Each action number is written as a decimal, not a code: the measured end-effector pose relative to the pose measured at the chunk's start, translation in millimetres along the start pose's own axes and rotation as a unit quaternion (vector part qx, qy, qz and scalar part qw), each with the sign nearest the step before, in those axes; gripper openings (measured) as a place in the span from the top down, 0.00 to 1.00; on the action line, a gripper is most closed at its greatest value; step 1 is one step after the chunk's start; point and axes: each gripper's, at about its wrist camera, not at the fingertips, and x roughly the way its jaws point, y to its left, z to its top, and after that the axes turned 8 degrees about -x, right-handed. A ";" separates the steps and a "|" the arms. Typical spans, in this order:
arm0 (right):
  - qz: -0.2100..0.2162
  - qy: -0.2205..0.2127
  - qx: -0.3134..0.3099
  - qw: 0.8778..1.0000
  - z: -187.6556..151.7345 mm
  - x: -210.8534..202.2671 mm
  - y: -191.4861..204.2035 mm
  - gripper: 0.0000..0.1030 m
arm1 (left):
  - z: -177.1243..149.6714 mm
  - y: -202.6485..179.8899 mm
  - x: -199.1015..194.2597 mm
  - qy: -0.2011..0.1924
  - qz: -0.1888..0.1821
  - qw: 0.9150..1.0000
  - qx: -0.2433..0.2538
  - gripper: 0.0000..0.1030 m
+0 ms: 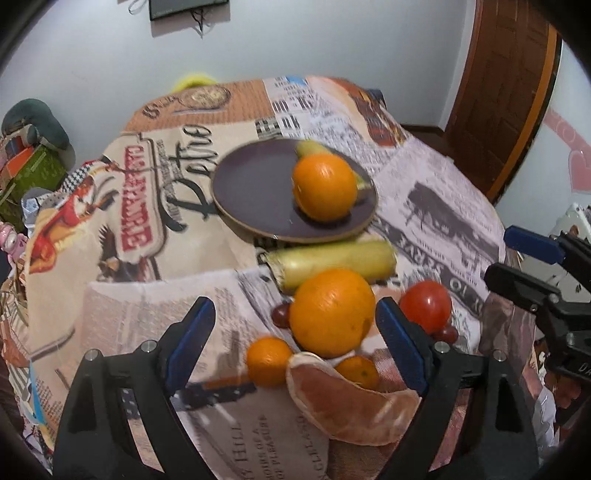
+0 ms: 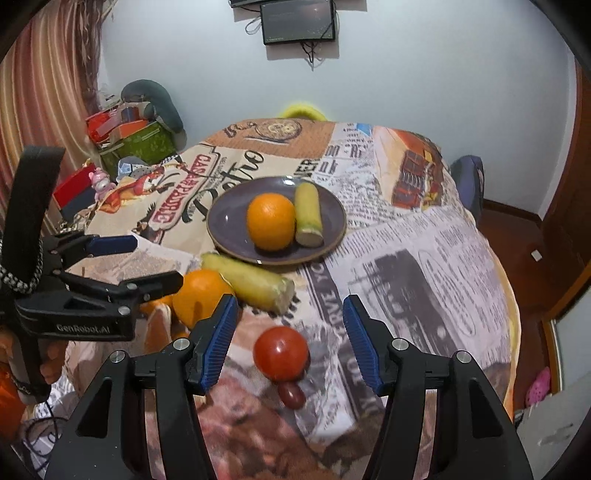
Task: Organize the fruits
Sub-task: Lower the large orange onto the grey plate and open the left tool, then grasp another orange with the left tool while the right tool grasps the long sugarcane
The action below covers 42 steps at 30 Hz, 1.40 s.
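Note:
A dark purple plate [image 1: 255,188] [image 2: 225,221] holds an orange [image 1: 325,186] [image 2: 271,220] and a yellow-green stalk piece [image 2: 308,214]. On the cloth in front lie a second stalk piece [image 1: 332,264] [image 2: 251,282], a big orange [image 1: 331,312] [image 2: 201,295], a tomato [image 1: 426,304] [image 2: 281,352], grapes [image 2: 291,395], two small mandarins [image 1: 267,362] and a pomelo wedge [image 1: 347,402]. My left gripper [image 1: 295,336] is open, its jaws either side of the big orange. My right gripper [image 2: 290,339] is open above the tomato.
The round table has a newspaper-print cloth [image 2: 424,266]. Boxes and clutter [image 2: 129,136] stand at the back left. A wooden door [image 1: 506,92] is at the right. A screen [image 2: 299,20] hangs on the wall. The right gripper shows at the left wrist view's right edge [image 1: 528,266].

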 end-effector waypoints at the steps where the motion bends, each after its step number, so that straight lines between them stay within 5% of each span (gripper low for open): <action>1: 0.000 0.003 0.002 1.000 -2.8 0.6 -1.2 0.46 | -1.3 -2.4 4.4 0.006 0.000 1.000 0.001 0.13; 14: 0.010 0.020 0.014 1.000 -15.9 14.0 -10.9 0.46 | -7.2 -20.3 46.1 0.041 0.005 0.999 -0.002 0.14; 16: 0.011 0.023 0.015 1.000 -16.8 17.0 -11.8 0.46 | -7.5 -19.7 45.4 0.036 0.002 0.999 -0.002 0.28; 20: 0.013 0.029 0.015 0.999 -16.3 23.1 -11.8 0.46 | -5.8 -15.9 42.1 0.034 -0.015 0.999 -0.010 0.38; 32: 0.024 0.043 -0.003 0.999 -5.5 48.0 -1.8 0.46 | 8.0 10.1 9.9 -0.013 -0.028 0.999 -0.036 0.39; 42: 0.041 0.059 -0.019 0.997 5.7 79.9 6.6 0.46 | 24.2 66.9 17.0 -0.025 0.018 0.997 -0.073 0.39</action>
